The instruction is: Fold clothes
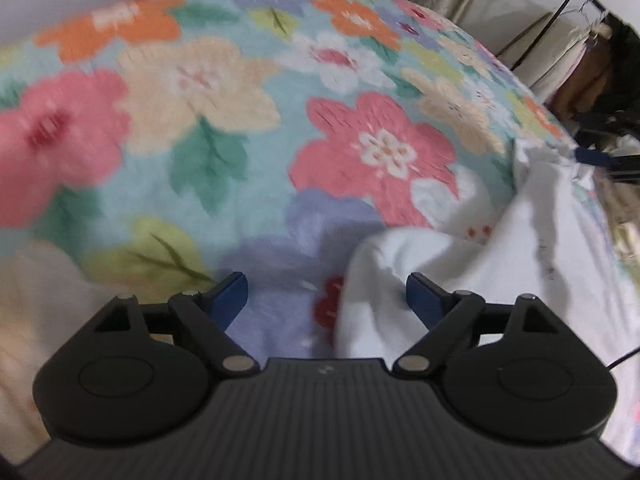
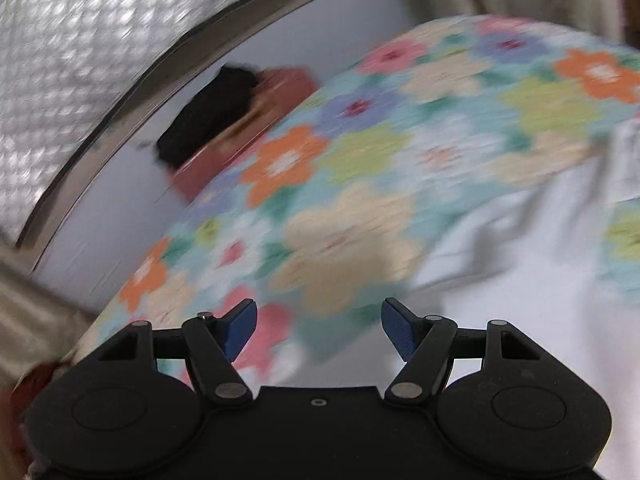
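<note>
A: Soft, even indoor light; faint shadow under the white garment. Left view smeared at its left side.
B: Right view motion-blurred throughout; floral blanket streaked. Fisheye bends both frames' edges

Soft white cloth garment lies on a fuzzy, matt floral blanket.
</note>
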`<state>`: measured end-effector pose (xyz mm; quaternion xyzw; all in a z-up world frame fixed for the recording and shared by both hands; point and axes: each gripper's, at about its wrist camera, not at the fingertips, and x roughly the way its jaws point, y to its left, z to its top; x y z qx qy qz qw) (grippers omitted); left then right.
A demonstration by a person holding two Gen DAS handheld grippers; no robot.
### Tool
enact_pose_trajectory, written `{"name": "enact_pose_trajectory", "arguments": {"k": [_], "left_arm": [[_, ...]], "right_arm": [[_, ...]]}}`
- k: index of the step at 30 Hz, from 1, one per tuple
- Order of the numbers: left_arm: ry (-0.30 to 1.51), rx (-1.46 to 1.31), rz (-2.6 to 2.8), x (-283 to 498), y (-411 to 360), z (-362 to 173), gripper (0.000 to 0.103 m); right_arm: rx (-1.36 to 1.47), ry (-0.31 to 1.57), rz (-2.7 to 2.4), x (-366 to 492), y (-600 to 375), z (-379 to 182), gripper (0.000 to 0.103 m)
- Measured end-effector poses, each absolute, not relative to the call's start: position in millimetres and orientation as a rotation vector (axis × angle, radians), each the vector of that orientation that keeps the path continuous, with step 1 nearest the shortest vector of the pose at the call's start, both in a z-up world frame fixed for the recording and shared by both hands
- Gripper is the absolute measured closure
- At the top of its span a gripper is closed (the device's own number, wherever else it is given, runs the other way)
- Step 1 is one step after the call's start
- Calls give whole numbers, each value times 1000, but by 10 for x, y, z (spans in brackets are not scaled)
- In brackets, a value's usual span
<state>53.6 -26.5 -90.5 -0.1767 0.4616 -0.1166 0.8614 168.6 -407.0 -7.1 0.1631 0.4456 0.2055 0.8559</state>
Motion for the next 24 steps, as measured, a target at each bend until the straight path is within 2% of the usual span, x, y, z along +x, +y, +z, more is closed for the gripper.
{"name": "enact_pose_trajectory", "arguments": {"k": [5, 7, 8, 9, 12, 19, 20, 23, 24], "left_arm": [[913, -538, -371, 548, -372, -933, 17], [898, -503, -406, 522, -490, -943, 35], [909, -447, -404, 489, -564, -935, 64], [926, -382, -408, 442, -636, -907, 81], [907, -337, -434, 280, -648, -761, 82], [865, -349, -462, 229, -540, -646, 78], [865, -364, -458, 249, -530, -670, 74], [864, -409, -445, 311, -499, -747, 48], [861, -426, -438, 336, -485, -783, 44]], "right_arm": [[85, 974, 407, 1731, -3487, -286, 29], [-18, 1004, 327, 1846, -3393, -444, 29], [-65, 1023, 282, 1905, -3377, -516, 29], [-99, 1046, 244, 1939, -3395, -578, 29], [-103, 1177, 206, 1924, -3606, -704, 29], [-9, 1273, 212, 1650, -4122, -705, 27], [-17, 1294, 215, 1637, -4144, -714, 26], [-56, 1345, 233, 1633, -4148, -714, 24], [-59, 1359, 234, 1641, -4143, -698, 24]]}}
